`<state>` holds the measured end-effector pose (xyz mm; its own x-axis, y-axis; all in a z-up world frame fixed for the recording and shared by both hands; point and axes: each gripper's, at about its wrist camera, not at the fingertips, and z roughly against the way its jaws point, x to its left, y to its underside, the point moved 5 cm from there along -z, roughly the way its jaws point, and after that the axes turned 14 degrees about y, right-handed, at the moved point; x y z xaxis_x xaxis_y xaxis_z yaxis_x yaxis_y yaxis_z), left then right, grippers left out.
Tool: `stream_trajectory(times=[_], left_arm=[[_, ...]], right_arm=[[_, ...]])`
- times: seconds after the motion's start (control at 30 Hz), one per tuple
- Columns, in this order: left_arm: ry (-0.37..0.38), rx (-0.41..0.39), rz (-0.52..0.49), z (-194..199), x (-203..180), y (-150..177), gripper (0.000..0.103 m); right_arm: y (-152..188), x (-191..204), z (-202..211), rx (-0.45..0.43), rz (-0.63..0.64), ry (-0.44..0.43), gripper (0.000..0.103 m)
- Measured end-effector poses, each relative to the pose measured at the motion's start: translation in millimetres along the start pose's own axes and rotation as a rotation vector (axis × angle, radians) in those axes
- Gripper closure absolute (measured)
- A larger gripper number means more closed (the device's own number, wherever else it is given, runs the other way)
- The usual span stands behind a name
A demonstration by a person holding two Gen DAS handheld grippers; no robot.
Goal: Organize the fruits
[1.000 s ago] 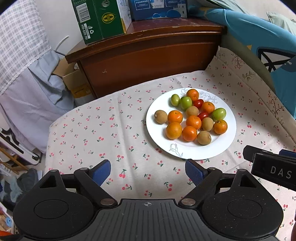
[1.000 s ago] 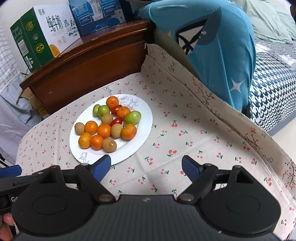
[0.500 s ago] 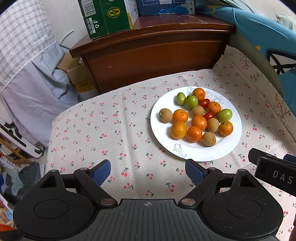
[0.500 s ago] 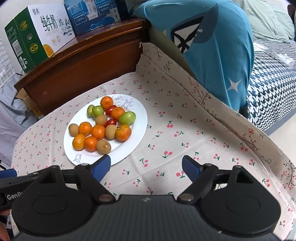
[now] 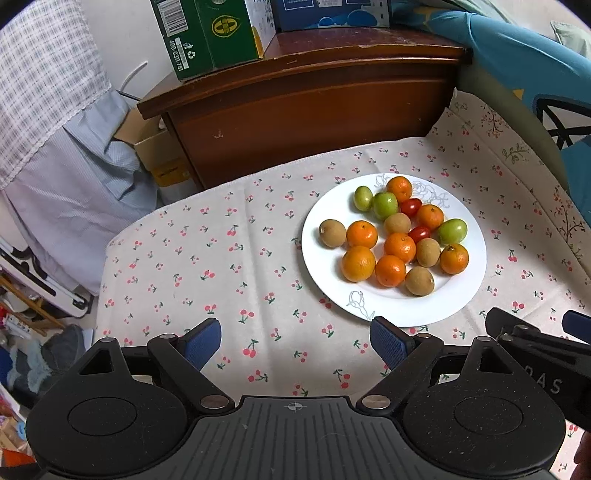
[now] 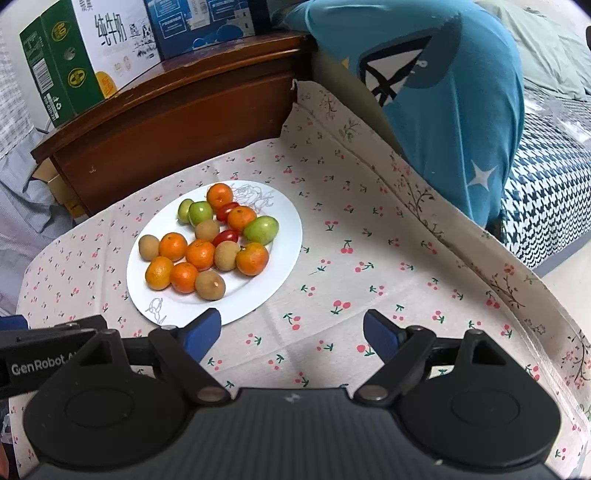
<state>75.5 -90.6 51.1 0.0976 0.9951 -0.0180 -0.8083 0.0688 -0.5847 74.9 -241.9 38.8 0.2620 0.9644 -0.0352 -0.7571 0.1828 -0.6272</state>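
A white plate (image 5: 469, 291) (image 6: 284, 258) lies on a cherry-print cloth (image 5: 221, 258) (image 6: 369, 258). On it are several orange mandarins (image 5: 358, 263) (image 6: 200, 254), brown round fruits (image 5: 419, 281) (image 6: 210, 284), green fruits (image 5: 452, 231) (image 6: 260, 229) and two red tomatoes (image 5: 419, 233) (image 6: 226, 236), all mixed together. My left gripper (image 5: 295, 341) hovers open over bare cloth, near and left of the plate. My right gripper (image 6: 291, 332) is open too, over cloth at the plate's near right rim. Nothing is between either pair of fingers.
A dark wooden cabinet (image 5: 314, 110) (image 6: 166, 122) stands behind the cloth, with a green carton (image 5: 214, 33) (image 6: 74, 62) and a blue box (image 6: 199, 26) on top. A blue cushion (image 6: 443, 92) rises at the right. Bare cloth spreads left and right of the plate.
Both views have drifted slightly, so the plate sits a little further right in the left wrist view and further left in the right wrist view. Both grippers stay open and the fruit is untouched.
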Motion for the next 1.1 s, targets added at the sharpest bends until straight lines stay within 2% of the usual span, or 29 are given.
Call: stream_trajectory(times=[0.63, 1.1], left_arm=[[-0.022, 0.017, -0.013, -5, 6, -4, 0.014], [-0.029, 0.039, -0.009, 1, 19, 21, 0.014]], right_arm=[[-3, 10, -6, -0.002, 0.019, -0.017, 0.019], [13, 19, 3, -0.001, 0.079, -0.063, 0.019]])
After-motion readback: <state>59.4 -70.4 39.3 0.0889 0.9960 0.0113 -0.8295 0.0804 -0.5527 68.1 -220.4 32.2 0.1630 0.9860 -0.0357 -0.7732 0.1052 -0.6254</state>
